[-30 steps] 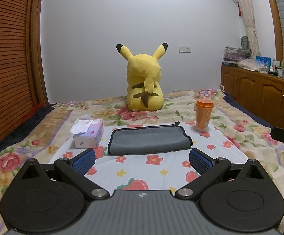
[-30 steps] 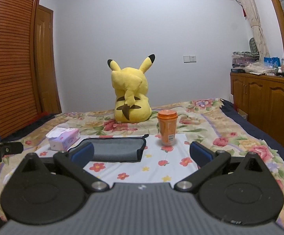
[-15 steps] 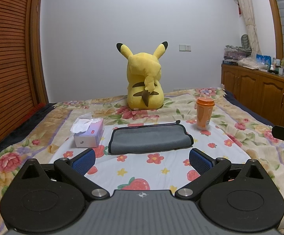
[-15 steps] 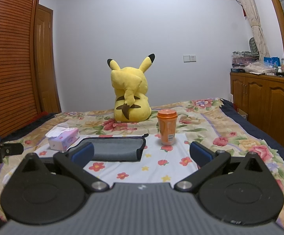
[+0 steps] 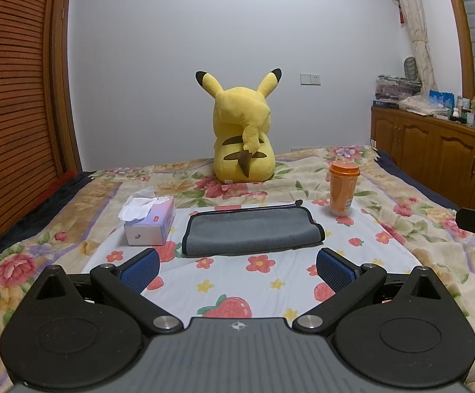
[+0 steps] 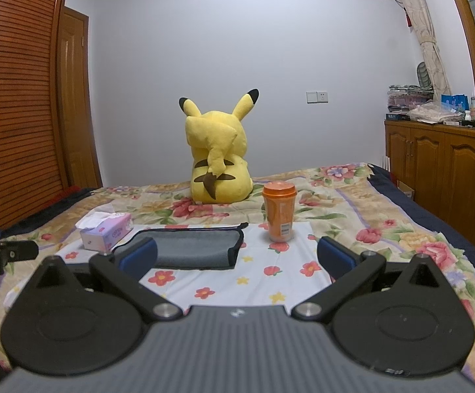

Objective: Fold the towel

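A grey towel (image 5: pixel 250 232) with a black hem lies folded flat on the white flowered cloth (image 5: pixel 237 281) on the bed. It also shows in the right wrist view (image 6: pixel 191 250), partly behind the left finger. My left gripper (image 5: pixel 237 270) is open and empty, held short of the towel's near edge. My right gripper (image 6: pixel 237 255) is open and empty, to the right of the towel and short of it.
A tissue box (image 5: pixel 150 221) stands left of the towel. An orange cup (image 5: pixel 342 188) stands at its far right. A yellow plush toy (image 5: pixel 242 137) sits behind. A wooden cabinet (image 5: pixel 434 157) runs along the right, a slatted wardrobe (image 5: pixel 11 98) along the left.
Both grippers have drawn back and risen slightly, so the towel sits a little farther off. Both stay open; the towel has not moved.
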The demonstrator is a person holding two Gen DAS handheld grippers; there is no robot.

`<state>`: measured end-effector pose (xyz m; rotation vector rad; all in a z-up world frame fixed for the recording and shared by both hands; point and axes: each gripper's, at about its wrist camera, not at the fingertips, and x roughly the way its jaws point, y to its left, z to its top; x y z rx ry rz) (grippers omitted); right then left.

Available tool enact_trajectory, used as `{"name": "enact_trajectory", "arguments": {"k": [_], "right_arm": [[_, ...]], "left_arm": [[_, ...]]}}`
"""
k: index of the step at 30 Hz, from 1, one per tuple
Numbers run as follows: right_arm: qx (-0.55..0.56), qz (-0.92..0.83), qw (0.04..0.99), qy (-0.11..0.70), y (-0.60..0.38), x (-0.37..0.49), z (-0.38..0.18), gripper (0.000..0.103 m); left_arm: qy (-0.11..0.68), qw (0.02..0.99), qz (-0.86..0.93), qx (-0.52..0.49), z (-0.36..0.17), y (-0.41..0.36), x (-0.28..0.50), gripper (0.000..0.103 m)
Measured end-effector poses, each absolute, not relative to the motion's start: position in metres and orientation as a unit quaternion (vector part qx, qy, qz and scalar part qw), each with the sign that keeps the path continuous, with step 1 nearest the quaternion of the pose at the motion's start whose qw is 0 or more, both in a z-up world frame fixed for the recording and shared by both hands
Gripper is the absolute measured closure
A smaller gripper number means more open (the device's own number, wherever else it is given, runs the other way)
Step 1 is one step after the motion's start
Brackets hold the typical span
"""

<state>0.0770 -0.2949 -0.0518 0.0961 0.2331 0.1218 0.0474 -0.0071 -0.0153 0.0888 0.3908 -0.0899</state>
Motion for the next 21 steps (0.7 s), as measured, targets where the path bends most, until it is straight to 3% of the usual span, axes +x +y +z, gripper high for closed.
{"name": "enact_trajectory", "arguments": {"k": [21], "right_arm": [[0.049, 0.061, 0.99, 0.117, -0.2962, 0.0771, -0.0535, 0.0]], "left_arm": [[0.196, 0.979, -0.044, 0.044, -0.0173, -0.0058, 0.0476, 0.0]]}}
